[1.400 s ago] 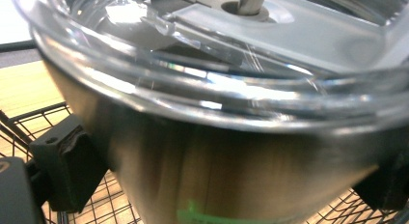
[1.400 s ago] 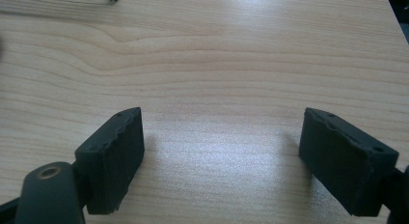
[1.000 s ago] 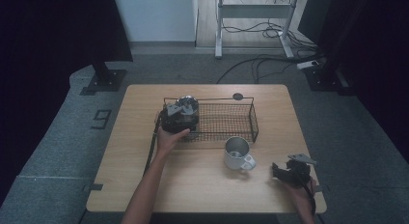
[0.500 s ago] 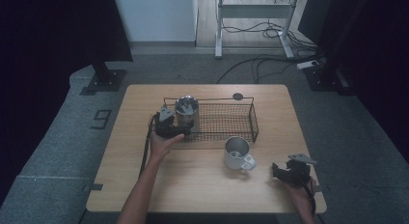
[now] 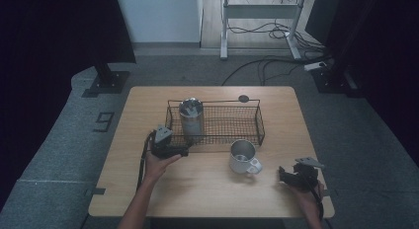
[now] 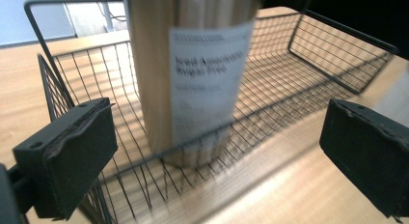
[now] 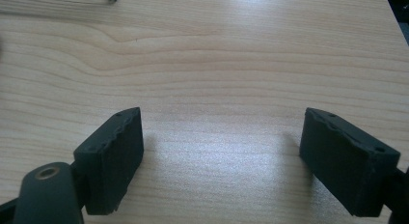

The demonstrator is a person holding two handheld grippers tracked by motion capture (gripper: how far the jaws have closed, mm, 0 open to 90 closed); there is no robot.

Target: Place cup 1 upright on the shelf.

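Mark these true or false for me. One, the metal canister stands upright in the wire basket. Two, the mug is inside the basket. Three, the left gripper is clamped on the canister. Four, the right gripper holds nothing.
1. True: the canister stands upright at the left end of the basket.
2. False: the mug sits on the table, just in front of the basket.
3. False: the left gripper is outside the basket with its jaws apart, off the canister.
4. True: the right gripper is open over bare table.
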